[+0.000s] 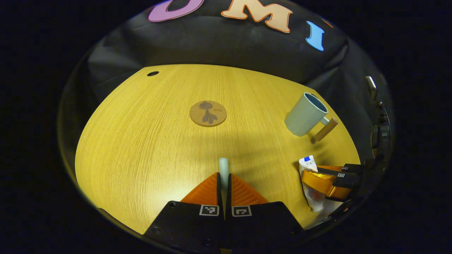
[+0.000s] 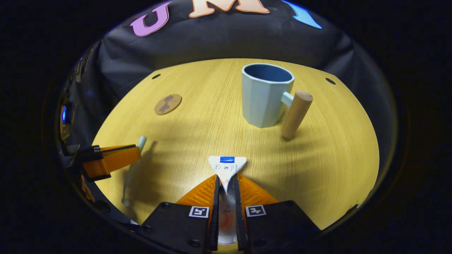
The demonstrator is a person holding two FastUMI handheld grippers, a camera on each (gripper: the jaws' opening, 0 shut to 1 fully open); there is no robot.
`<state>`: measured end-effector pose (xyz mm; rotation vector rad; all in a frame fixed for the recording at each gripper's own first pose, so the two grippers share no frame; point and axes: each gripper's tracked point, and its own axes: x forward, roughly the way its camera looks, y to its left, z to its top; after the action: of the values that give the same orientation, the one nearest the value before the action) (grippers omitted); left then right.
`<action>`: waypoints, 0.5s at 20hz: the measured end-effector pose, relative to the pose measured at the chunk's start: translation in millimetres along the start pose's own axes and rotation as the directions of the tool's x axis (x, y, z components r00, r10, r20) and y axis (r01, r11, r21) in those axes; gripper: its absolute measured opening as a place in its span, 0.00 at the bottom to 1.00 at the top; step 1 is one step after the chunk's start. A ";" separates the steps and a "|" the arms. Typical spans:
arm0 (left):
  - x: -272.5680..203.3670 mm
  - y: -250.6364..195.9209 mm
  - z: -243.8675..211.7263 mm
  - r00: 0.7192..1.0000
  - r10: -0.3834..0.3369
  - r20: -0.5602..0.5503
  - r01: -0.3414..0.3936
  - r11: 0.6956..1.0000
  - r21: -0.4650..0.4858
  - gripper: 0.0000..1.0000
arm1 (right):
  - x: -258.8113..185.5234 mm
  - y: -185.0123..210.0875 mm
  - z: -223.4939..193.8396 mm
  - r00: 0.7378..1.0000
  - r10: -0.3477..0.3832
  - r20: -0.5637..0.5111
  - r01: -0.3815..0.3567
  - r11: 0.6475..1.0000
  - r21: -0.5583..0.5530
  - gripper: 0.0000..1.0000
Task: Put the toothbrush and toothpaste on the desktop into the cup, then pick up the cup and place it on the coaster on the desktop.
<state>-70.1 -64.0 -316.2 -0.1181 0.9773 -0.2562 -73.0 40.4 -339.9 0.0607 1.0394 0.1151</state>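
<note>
Left gripper view: the left gripper is clamped on the slim, light, pale-green toothbrush, near the desktop's front edge. The soft white toothpaste tube, judged yielding, is pinched below its crimped end by the right gripper; the pale-blue wooden-handled cup stands toward the back edge.

Left tongs: two orange wedge fingers with ribbed faces, tapering forward, on black blocky mounts. Each mount carries a small square black-and-white marker near the finger base; dark screws along the lower edge. Right tongs: same build, ribbed orange fingers, black mounts, one square marker per side, screws below. Seen from the side in the other view, each looks like a smooth orange wedge edged in black, with a small white marker on a black strip.
</note>
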 end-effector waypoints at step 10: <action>-14.7 -12.8 14.7 0.999 -0.028 0.041 0.028 1.000 0.003 0.00 | -45.6 0.3 70.0 0.977 0.032 0.209 -0.043 0.998 0.046 0.07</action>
<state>-67.8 -72.7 -293.5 -0.1349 0.9351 -0.2796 -35.6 35.3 -265.5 0.1351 0.8315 0.1143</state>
